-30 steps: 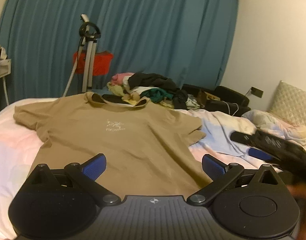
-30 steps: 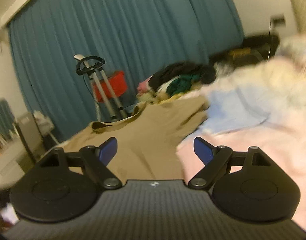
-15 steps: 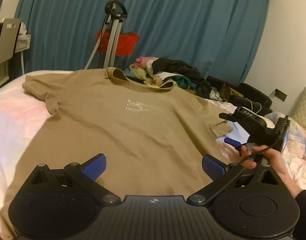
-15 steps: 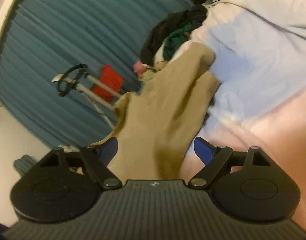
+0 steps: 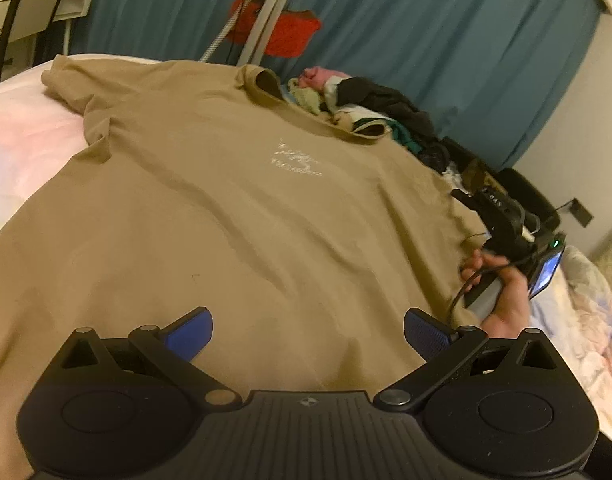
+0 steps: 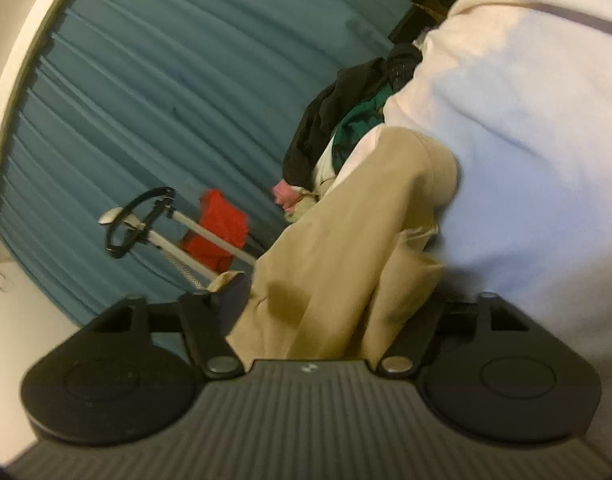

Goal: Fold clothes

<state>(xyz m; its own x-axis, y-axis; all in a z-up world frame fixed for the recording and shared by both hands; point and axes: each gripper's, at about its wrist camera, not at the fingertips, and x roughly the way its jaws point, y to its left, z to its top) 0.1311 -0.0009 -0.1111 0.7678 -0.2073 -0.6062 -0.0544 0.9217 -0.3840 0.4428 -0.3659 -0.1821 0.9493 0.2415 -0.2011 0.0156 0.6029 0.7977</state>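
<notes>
A tan T-shirt [image 5: 246, 208] with a small white chest print lies spread face up on the bed [image 5: 22, 128]. My left gripper [image 5: 308, 320] hovers open just above the shirt's lower part, with nothing between its blue pads. A hand [image 5: 502, 300] holds my right gripper [image 5: 466, 200] at the shirt's right edge by the sleeve. In the right wrist view the rolled right gripper [image 6: 336, 296] has its jaws closing with bunched tan fabric [image 6: 346, 240] between them. The fabric hides its right pad.
A pile of mixed clothes [image 5: 366, 100] sits past the collar at the bed's far side. A tripod stand [image 5: 266, 8] with a red cloth [image 5: 290, 36] stands before the teal curtain. A chair and desk [image 5: 34, 8] are at the far left. Rumpled bedding [image 5: 586, 300] lies right.
My left gripper sank closer over the shirt. My right gripper swung in from the right, rolled over, and reached the shirt's right sleeve edge, its jaws narrowing around the fabric.
</notes>
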